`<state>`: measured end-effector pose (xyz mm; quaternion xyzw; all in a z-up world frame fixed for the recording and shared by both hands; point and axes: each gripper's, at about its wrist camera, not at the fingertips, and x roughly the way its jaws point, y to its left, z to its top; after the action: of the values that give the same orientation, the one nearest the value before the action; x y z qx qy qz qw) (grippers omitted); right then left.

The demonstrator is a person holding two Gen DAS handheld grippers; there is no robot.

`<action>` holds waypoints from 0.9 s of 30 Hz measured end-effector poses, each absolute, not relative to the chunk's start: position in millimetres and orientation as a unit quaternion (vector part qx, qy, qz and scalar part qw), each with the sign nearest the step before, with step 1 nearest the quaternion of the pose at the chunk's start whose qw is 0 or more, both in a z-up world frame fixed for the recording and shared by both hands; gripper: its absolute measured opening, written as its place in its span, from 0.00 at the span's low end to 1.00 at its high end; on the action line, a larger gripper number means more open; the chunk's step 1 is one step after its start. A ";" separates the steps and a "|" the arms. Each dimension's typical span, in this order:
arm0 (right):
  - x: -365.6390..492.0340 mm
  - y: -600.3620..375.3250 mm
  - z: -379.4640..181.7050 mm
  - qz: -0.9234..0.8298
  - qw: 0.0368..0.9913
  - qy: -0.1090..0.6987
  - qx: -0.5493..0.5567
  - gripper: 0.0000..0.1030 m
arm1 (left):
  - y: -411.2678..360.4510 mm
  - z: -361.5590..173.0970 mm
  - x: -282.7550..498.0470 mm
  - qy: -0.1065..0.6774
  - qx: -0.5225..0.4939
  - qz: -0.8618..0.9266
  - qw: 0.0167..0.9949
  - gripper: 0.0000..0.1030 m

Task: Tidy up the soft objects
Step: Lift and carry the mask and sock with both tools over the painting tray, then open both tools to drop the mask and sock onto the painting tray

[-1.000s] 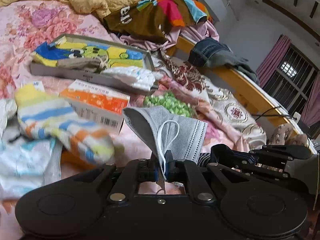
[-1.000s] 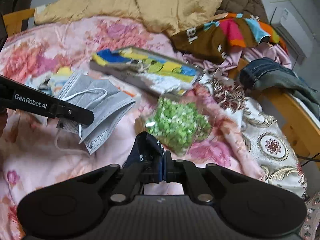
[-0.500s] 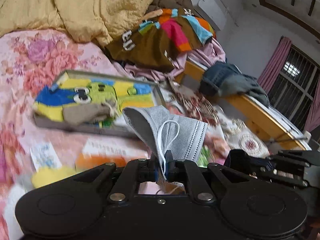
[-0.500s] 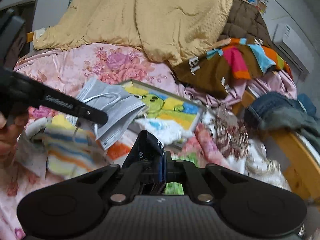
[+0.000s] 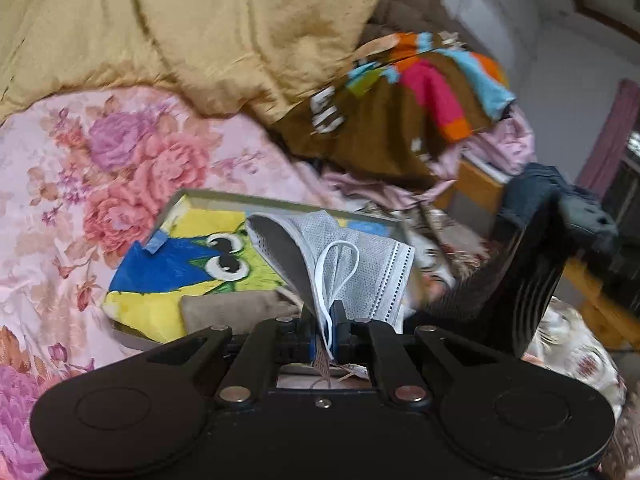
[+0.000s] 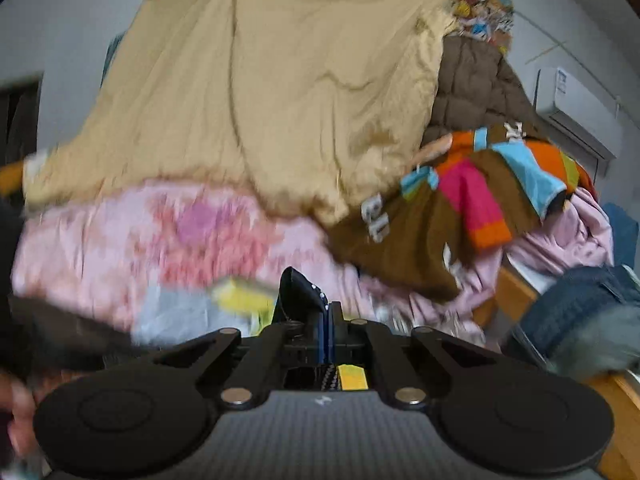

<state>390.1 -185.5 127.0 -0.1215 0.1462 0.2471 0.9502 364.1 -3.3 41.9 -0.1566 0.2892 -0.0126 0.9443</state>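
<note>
While blur smears the bed, left tongs [image 5: 324, 330] pinch a grey mask [image 5: 352, 264]; right tongs [image 6: 325, 330] clamp dark cloth [image 6: 298, 294].

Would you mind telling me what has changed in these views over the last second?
Both grippers lifted and swung toward the head of the bed: the socks, orange box and green bag dropped out of view, and the yellow quilt now fills the right view. The cartoon-print tray sits right behind the grey mask. Unchanged: left gripper stays shut on the mask, right gripper on the dark cloth.
</note>
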 end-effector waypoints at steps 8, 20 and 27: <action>441.8 -177.9 94.2 0.224 0.948 0.211 -0.085 0.02 | -1.9 25.4 414.4 0.329 -0.129 0.023 0.935 0.07; 450.6 -190.9 42.0 0.218 0.926 0.302 -0.065 0.10 | 2.5 -2.3 452.5 0.379 -0.148 0.054 0.912 0.09; 447.2 -188.3 36.1 0.223 0.920 0.313 -0.072 0.23 | -4.8 -8.1 455.5 0.395 -0.136 0.051 0.907 0.12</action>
<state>447.2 -188.3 36.1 -0.0725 0.3127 0.2234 0.9204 455.5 -4.8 -8.1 -0.1365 0.3950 0.0506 0.9071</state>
